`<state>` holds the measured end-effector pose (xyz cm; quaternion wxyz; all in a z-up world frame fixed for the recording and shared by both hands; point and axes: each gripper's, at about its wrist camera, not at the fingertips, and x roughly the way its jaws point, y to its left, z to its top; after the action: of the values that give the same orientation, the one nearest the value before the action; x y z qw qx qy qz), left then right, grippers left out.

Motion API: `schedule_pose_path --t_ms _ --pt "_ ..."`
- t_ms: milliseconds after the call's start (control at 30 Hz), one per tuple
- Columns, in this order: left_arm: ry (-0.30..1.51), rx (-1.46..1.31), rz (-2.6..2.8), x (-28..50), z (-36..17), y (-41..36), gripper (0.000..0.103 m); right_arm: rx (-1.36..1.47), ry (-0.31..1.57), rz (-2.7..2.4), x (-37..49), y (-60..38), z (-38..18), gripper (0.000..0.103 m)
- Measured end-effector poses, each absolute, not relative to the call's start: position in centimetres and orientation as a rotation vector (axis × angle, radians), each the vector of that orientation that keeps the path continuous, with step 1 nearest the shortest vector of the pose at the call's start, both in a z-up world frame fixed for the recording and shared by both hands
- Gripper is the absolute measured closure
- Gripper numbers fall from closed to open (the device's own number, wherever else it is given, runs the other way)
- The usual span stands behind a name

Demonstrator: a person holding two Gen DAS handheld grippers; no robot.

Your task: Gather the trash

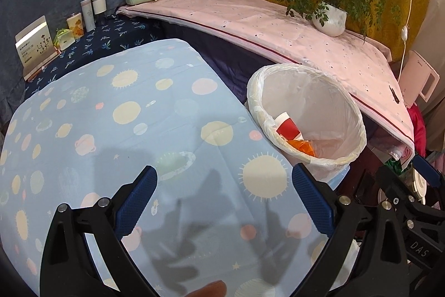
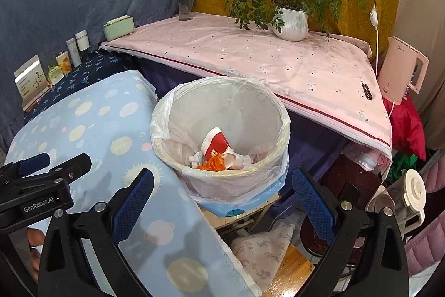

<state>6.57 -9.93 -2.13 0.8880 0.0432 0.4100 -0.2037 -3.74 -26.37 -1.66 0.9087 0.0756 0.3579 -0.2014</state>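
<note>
A white-lined trash bin [image 2: 274, 113] stands beside the light blue planet-print table [image 2: 91, 130]. Inside lie a red and white paper cup [image 2: 215, 144], an orange wrapper [image 2: 211, 164] and crumpled white paper [image 2: 237, 159]. In the left wrist view the bin [image 1: 333, 91] is to the right with the cup [image 1: 287, 127] showing. My left gripper [image 1: 224, 198] is open and empty above the blue cloth [image 1: 125, 130]. My right gripper [image 2: 222, 199] is open and empty, just before the bin's near rim. The left gripper [image 2: 52, 160] shows at the left of the right wrist view.
A pink-covered table [image 2: 250, 60] behind the bin holds a potted plant [image 2: 290, 24] and a flower vase [image 2: 185, 4]. Boxes and bottles [image 2: 75, 49] line the blue wall. A pink kettle [image 2: 400, 68] and a clear jug [image 2: 403, 196] sit at the right.
</note>
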Motion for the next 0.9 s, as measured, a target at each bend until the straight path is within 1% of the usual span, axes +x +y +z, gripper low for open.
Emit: schedule_pose_path --t_ms 467,900 --pt "0.842 0.130 -0.431 5.8 -2.8 -10.7 0.010 0.147 0.750 -0.412 -3.7 -26.2 -2.3 0.007" --pt "0.864 0.090 -0.396 6.0 -3.3 -10.3 0.010 0.146 0.755 -0.412 -3.7 -26.2 -2.6 0.007"
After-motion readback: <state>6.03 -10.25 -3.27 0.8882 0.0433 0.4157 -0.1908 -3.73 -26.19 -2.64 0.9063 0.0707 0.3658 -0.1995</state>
